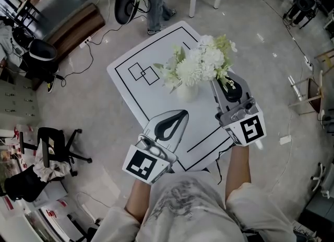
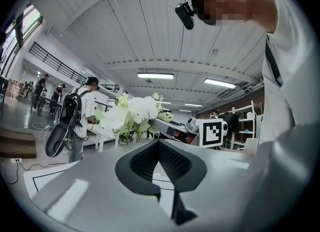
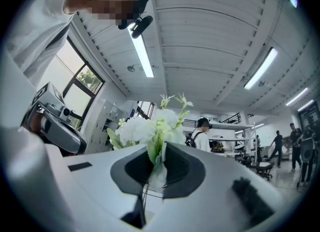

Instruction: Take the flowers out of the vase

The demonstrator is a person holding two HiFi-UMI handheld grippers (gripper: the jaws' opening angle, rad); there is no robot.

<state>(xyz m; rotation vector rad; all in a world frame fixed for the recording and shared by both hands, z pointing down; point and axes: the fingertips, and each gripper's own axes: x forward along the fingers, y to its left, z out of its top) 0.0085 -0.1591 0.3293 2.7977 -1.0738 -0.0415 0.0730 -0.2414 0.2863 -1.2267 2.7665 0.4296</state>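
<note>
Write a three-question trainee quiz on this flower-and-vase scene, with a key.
1. Multiple choice: what are the jaws of the right gripper closed on? A. a cable B. the flowers C. nothing
2. True or false: the left gripper holds a flower.
3. Fill in: the vase stands on the white ____.

Key:
1. B.
2. False: its jaws are together with nothing between them.
3. table.
</note>
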